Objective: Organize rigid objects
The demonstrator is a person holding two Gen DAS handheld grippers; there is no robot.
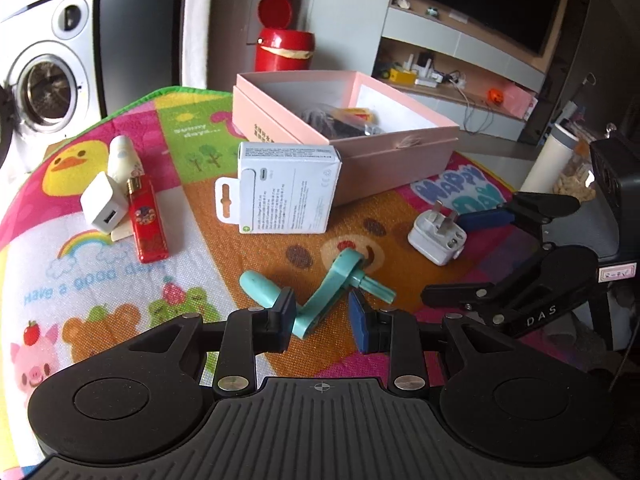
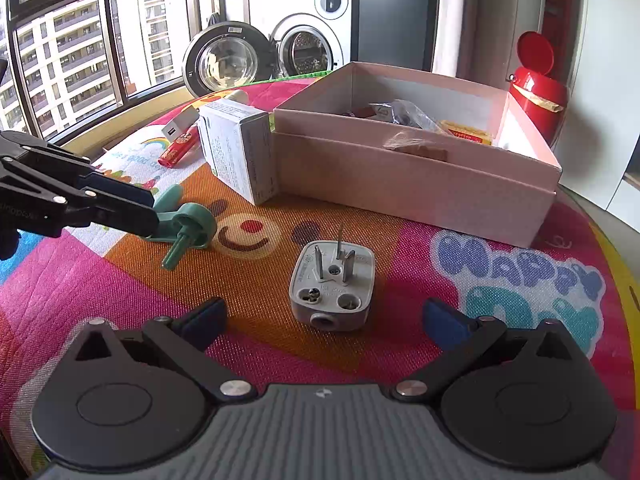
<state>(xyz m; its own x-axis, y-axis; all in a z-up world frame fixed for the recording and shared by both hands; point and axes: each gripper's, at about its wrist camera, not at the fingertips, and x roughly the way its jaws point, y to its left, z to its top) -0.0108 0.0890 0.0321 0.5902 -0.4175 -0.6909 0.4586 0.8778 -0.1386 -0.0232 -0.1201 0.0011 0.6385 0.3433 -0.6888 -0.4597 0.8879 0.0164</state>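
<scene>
A teal crank handle (image 1: 332,294) lies on the colourful play mat (image 1: 120,280). My left gripper (image 1: 322,322) is open, its pads on either side of the crank's arm with a gap to each. It also shows in the right wrist view (image 2: 148,210) at the crank (image 2: 188,228). A white three-pin plug (image 2: 332,286) lies pins up just ahead of my right gripper (image 2: 324,320), which is open wide and empty. In the left wrist view the plug (image 1: 438,236) sits by the right gripper's fingers (image 1: 484,218).
An open pink box (image 1: 348,132) holding several items stands at the back, with a white cable carton (image 1: 288,188) in front of it. A white USB charger (image 1: 102,208), a red lighter (image 1: 148,224) and a small cream bottle (image 1: 122,158) lie at the left. A red bin (image 1: 282,46) stands behind.
</scene>
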